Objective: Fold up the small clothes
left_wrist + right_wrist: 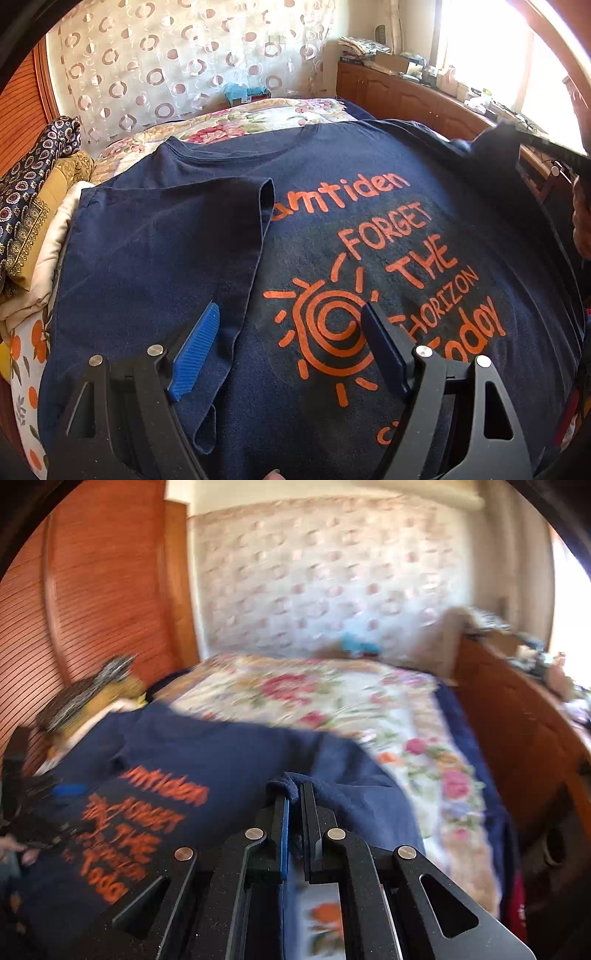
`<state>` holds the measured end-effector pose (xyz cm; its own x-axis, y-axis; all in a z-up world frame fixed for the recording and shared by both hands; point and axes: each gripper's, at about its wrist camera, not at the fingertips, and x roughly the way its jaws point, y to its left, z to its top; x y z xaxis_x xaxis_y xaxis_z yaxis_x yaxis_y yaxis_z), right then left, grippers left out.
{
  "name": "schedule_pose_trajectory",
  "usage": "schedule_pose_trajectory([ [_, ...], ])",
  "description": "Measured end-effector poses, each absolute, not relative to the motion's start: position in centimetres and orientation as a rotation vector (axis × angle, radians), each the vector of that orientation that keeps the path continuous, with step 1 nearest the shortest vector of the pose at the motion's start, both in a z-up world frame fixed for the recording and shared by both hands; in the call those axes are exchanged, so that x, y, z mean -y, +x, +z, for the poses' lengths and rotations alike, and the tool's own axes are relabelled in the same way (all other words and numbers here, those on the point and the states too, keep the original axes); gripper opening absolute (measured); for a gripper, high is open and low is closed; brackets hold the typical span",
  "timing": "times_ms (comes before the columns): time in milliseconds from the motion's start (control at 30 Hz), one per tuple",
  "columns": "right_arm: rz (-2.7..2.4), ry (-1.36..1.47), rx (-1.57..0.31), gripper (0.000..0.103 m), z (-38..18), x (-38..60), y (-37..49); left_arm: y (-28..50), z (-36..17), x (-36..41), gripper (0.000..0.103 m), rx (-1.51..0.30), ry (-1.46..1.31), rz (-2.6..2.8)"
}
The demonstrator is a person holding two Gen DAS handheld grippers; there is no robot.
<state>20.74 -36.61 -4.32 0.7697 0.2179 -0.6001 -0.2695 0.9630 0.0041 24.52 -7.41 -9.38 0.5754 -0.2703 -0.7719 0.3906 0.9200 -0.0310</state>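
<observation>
On the bed (pixel 332 701), our right gripper (pixel 295 794) pinched the T-shirt (pixel 332 221) sleeve (pixel 284 781) — left gripper (pixel 291 332) wide, empty, over the print — fold goes leftward.

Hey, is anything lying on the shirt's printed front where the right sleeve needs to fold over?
Nothing visible does. The navy T-shirt has a bare printed front; only the open left gripper hovers above it, while the right gripper pinches a fold of fabric.

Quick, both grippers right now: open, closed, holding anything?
Left gripper: open, hovering over the navy T-shirt, holding nothing.
Right gripper: closed, pinching a fold of the T-shirt's edge between its fingers.
</observation>
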Motion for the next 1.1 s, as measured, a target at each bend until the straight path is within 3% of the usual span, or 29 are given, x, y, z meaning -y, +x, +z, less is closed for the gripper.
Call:
schedule_pose_trajectory([
  [133,0.258,-0.106,-0.734,0.007,-6.7,37.3,20.3,24.5,-9.4,7.4,0.080,-0.876,0.147,-0.389],
  [167,0.250,-0.090,-0.756,0.010,-7.1,38.2,20.0,24.5,-9.4,7.4,0.080,-0.876,0.146,-0.390],
  [233,0.218,-0.056,-0.785,0.024,-7.3,40.0,19.6,24.5,-9.4,7.5,0.080,-0.876,0.144,-0.390],
  [433,0.153,-0.016,-0.782,0.036,-5.7,43.7,16.3,24.5,-9.4,7.5,0.080,-0.877,0.155,-0.385],
  [633,0.063,0.074,-0.729,0.040,-5.3,44.6,17.8,24.5,-9.5,7.9,0.081,-0.879,0.181,-0.376],
  [833,-0.013,0.145,-0.832,0.040,-9.5,45.6,23.6,24.5,-9.5,8.2,0.083,-0.882,0.180,-0.367],
  [1067,0.043,0.248,-0.879,0.039,-10.1,46.2,25.4,24.4,-9.6,8.0,0.084,-0.880,0.183,-0.364],
  [1100,0.051,0.259,-0.886,0.036,-10.1,46.3,25.4,24.5,-9.6,8.0,0.084,-0.880,0.183,-0.364],
])
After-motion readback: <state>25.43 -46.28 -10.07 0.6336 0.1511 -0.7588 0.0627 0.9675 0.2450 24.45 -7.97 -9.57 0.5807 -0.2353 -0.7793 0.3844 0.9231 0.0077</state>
